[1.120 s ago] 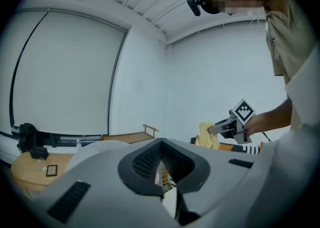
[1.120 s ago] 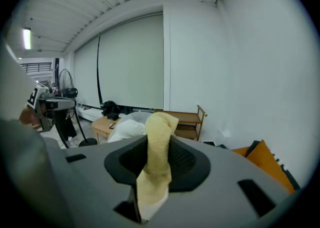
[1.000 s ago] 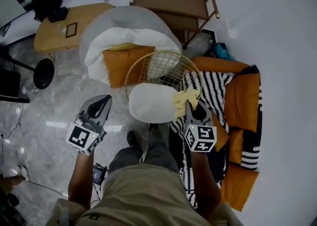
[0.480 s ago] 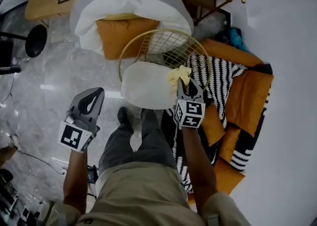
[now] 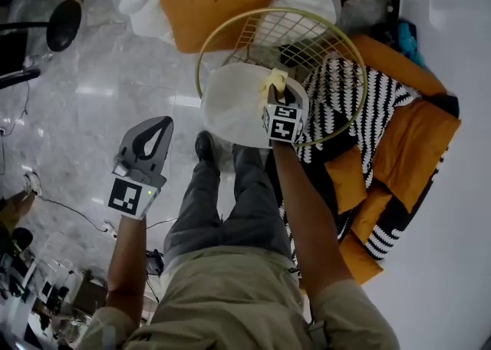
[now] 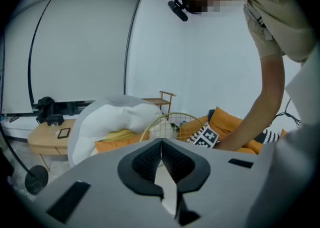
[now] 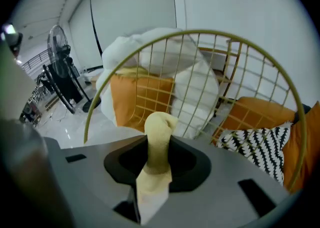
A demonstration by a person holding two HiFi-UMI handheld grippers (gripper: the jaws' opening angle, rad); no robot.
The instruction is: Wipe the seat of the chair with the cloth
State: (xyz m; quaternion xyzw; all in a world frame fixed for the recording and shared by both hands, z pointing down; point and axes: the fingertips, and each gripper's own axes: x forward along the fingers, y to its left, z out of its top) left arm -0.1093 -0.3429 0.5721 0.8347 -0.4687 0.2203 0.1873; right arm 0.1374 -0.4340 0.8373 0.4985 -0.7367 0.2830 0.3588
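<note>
Glossy floor (image 5: 107, 103), white seat (image 5: 226, 107), cushions (image 5: 207, 14) around. Right gripper (image 5: 281, 94) pinches the cloth (image 5: 274, 78). Left gripper (image 5: 156, 127) has its jaws together, empty.

cloth (image 5: 274, 79) on seat (image 5: 229, 107), right side | cushion (image 5: 211, 7) behind chair (image 5: 307, 34) | left gripper (image 5: 157, 127) left of seat, over floor (image 5: 107, 95)

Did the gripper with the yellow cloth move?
Yes. The right gripper, with the cloth, went from beside the seat to over it, nearer the wire back.

The chair (image 5: 285, 30) has a gold metal-wire back and a smooth, matt white seat (image 5: 229, 104). The cloth (image 7: 159, 139) looks soft; the floor (image 5: 107, 87) is glossy.
</note>
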